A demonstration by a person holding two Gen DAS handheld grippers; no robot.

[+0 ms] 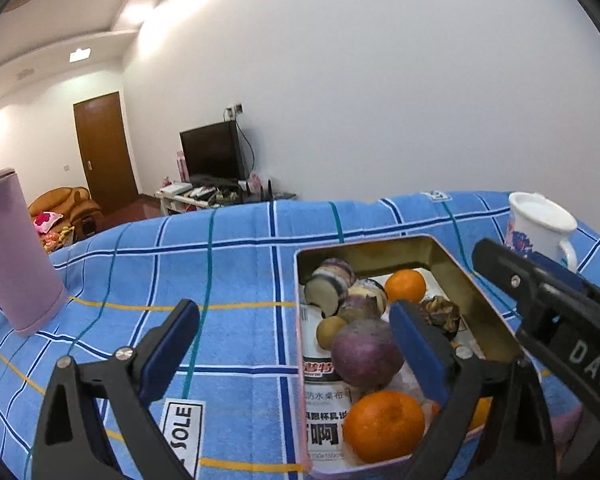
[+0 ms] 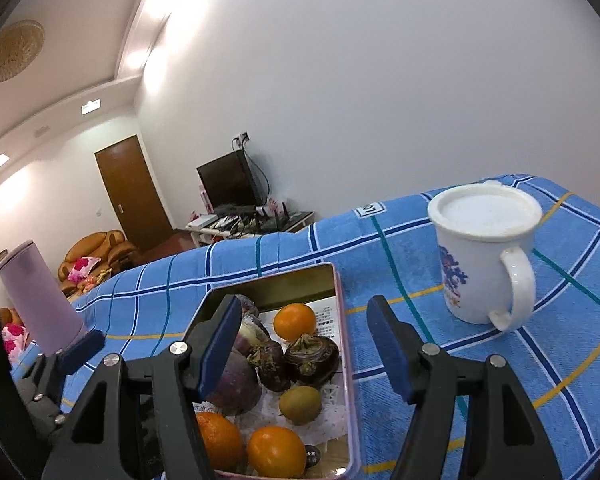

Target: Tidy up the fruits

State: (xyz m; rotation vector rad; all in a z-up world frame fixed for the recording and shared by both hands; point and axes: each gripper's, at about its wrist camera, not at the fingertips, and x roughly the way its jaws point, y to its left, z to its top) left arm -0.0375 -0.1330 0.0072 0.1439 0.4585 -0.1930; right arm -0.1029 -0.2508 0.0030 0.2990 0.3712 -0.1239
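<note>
Blue-padded and spread wide, the left gripper (image 1: 296, 344) hangs empty over the near left wall of a shallow metal tin (image 1: 476, 300), one finger above the checked blue tablecloth (image 1: 236, 240), the other above the fruit. The right gripper (image 2: 302, 344) is just as wide apart and holds nothing, its left finger above the tin and its right finger beside the tin's right wall. Inside the tin, on printed paper, lie three oranges, one at the far end (image 2: 295, 322) and two at the near end (image 2: 277, 456), along with a purple round fruit (image 1: 367, 354), a small brownish-green fruit (image 2: 300, 405), two dark husked pieces (image 2: 311, 360) and pale sliced pieces (image 1: 328, 286) toward the back. A white lidded mug (image 2: 484, 256) stands upright on the cloth right of the tin, apart from it; a mauve flask (image 1: 16, 252) stands well off to the left.
</note>
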